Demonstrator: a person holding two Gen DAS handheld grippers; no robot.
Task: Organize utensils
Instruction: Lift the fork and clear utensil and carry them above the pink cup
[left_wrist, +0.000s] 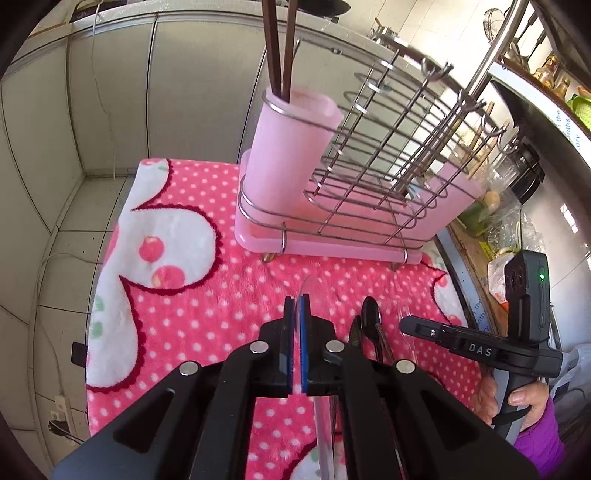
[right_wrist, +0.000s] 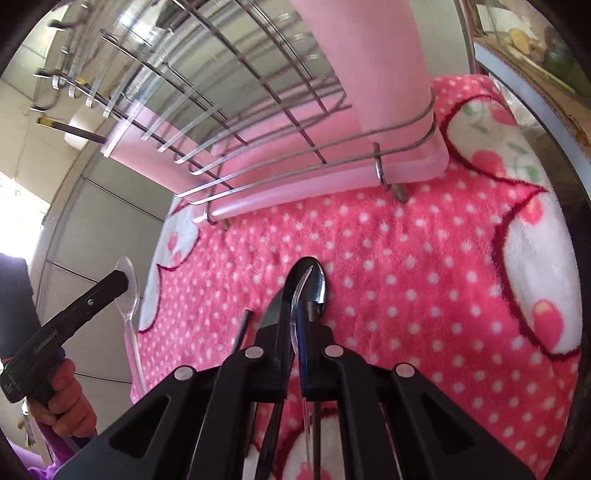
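Observation:
My left gripper (left_wrist: 297, 301) is shut on a clear plastic spoon (left_wrist: 312, 291), held above the pink dotted blanket (left_wrist: 207, 310). My right gripper (right_wrist: 293, 306) is shut on another clear plastic spoon (right_wrist: 301, 291), just over a black spoon (right_wrist: 314, 273) and a black knife (right_wrist: 271, 314) lying on the blanket. The wire utensil rack (left_wrist: 369, 177) on a pink tray stands ahead; its pink cup (left_wrist: 288, 147) holds two dark chopsticks (left_wrist: 280, 48). In the left view the black spoons (left_wrist: 369, 317) lie right of my fingers, and the right gripper (left_wrist: 406, 323) hovers there.
Tiled wall and floor lie left of the table (left_wrist: 55, 184). A cluttered counter with bags and jars (left_wrist: 509, 206) stands at the right. The left gripper with its spoon shows at the left of the right wrist view (right_wrist: 122, 280).

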